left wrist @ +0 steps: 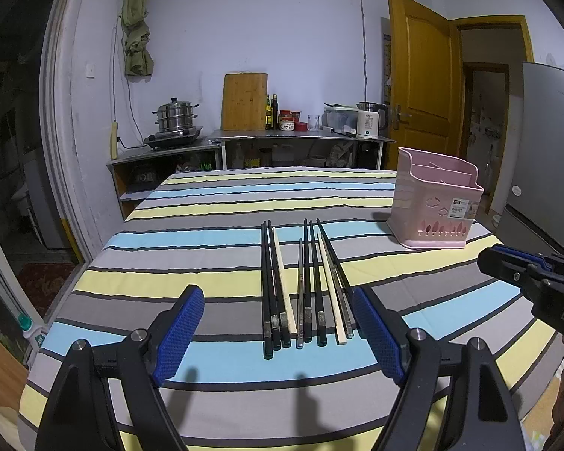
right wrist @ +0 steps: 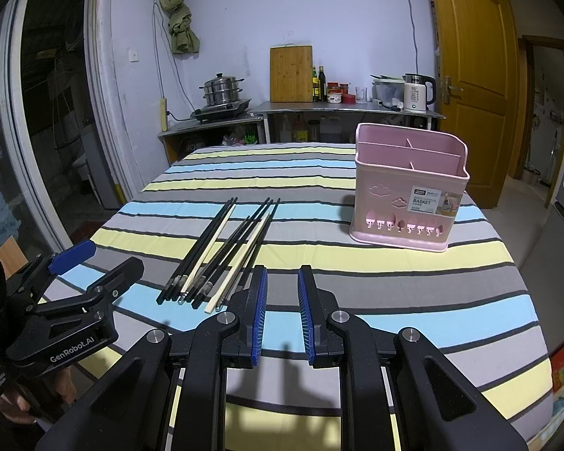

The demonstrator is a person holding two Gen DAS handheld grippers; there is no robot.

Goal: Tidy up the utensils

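Several chopsticks (left wrist: 304, 285), black, pale wooden and metal, lie side by side on the striped tablecloth (left wrist: 206, 195). My left gripper (left wrist: 280, 332) hovers just short of their near ends, open wide, its blue pads (left wrist: 180, 334) spread to either side of the row with nothing between them. An empty pink utensil basket (left wrist: 432, 203) with several compartments stands at the far right. In the right wrist view the chopsticks (right wrist: 225, 251) lie ahead and to the left, the basket (right wrist: 406, 203) ahead and to the right. My right gripper (right wrist: 283, 315) hangs over the cloth, narrowly open and empty.
A person's hand (right wrist: 11, 406) holds the left gripper (right wrist: 101, 263) at the lower left. Behind the table stands a steel counter (left wrist: 282, 136) with a steamer pot (left wrist: 175, 116), cutting board, bottles and kettle. A wooden door (left wrist: 421, 75) is at the back right, a grey fridge (left wrist: 545, 150) further right.
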